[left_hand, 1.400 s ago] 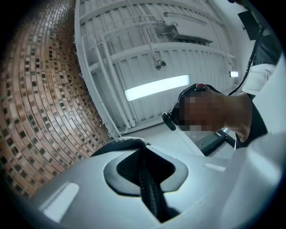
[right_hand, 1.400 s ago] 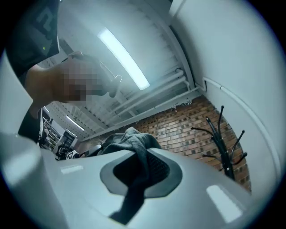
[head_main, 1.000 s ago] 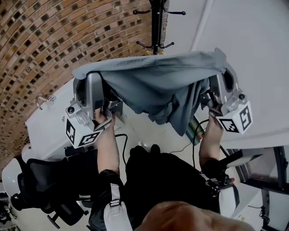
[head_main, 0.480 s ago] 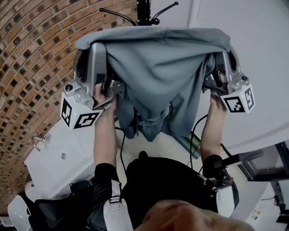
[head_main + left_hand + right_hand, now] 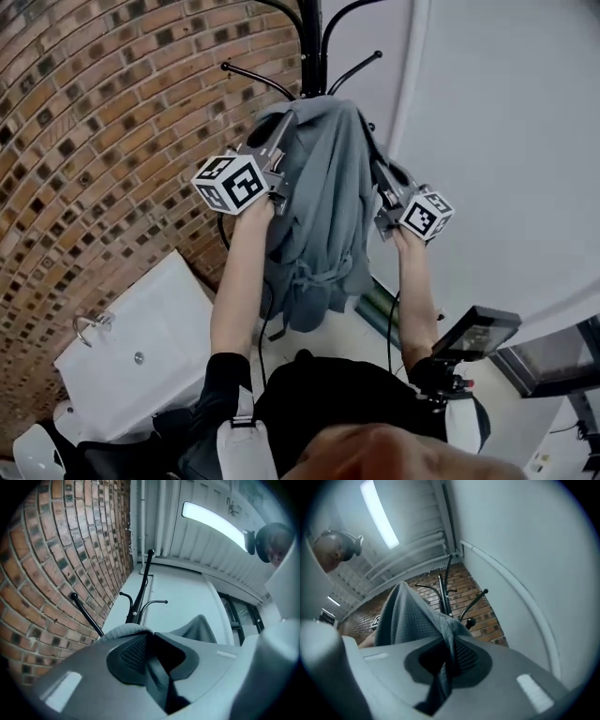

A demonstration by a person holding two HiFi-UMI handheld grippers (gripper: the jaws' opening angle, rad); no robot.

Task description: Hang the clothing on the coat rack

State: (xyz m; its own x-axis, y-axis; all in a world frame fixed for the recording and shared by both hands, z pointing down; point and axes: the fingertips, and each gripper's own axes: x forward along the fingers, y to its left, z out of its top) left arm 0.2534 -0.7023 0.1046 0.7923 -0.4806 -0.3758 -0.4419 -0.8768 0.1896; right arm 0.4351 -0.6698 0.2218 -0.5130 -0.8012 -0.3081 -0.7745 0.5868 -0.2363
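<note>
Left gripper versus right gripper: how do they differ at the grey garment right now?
The left gripper has its jaws opening, with a dark gap between them; the right gripper has its jaws shut. The grey garment only lies over the left gripper's jaw tips, while a fold of it runs pinched through the right gripper's jaws. Both are raised beside the coat rack, with the garment hanging between them.

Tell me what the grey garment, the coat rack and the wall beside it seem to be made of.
The grey garment looks like soft knit cloth, matte: it drapes in folds and shows a fine weave up close. The coat rack seems black-painted metal: thin curved hooks, slight sheen. The wall looks like rough brick with pale mortar lines.
</note>
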